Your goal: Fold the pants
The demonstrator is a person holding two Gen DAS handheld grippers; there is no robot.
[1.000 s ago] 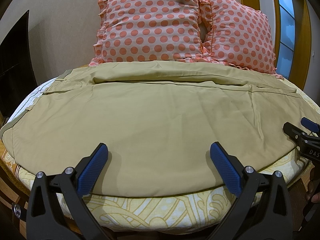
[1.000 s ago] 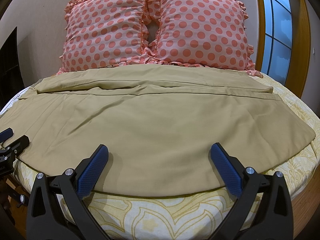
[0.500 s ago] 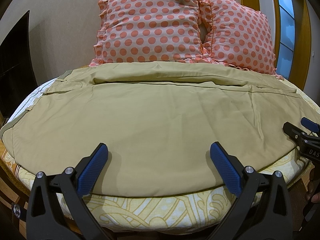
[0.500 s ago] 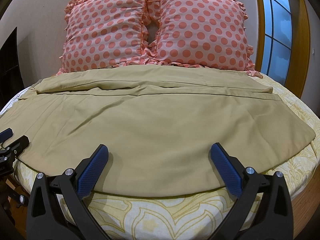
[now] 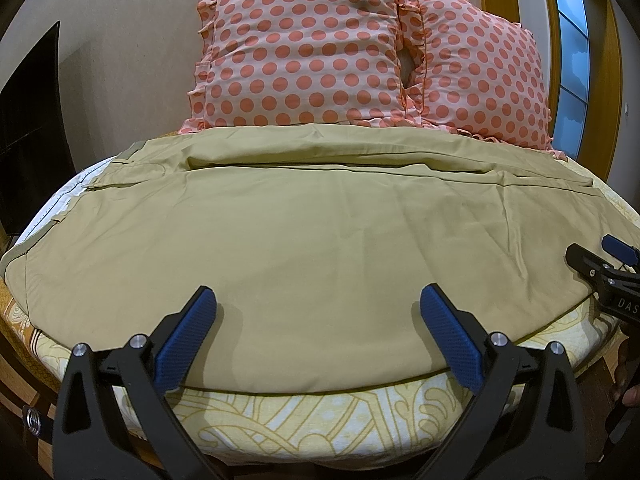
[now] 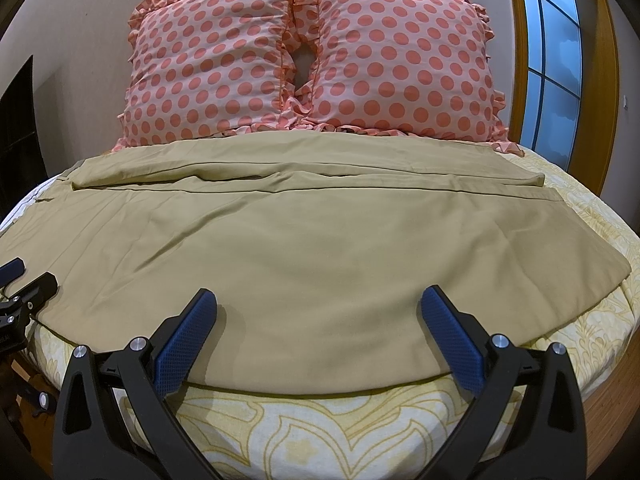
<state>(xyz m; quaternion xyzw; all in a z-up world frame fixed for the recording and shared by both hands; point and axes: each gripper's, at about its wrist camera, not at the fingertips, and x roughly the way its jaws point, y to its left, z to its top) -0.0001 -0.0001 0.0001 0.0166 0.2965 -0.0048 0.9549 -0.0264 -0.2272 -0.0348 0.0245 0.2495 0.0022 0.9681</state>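
Note:
Khaki pants lie spread flat across the bed, waistband at the left, leg ends at the right; they also fill the right wrist view. One leg lies behind the other. My left gripper is open and empty, hovering over the pants' near edge. My right gripper is open and empty over the same near edge, further right. Each gripper shows at the side of the other view: the right one and the left one.
Two pink polka-dot pillows stand against the wall behind the pants. The bed has a yellow patterned sheet and a wooden edge. A window is at the right, a dark panel at the left.

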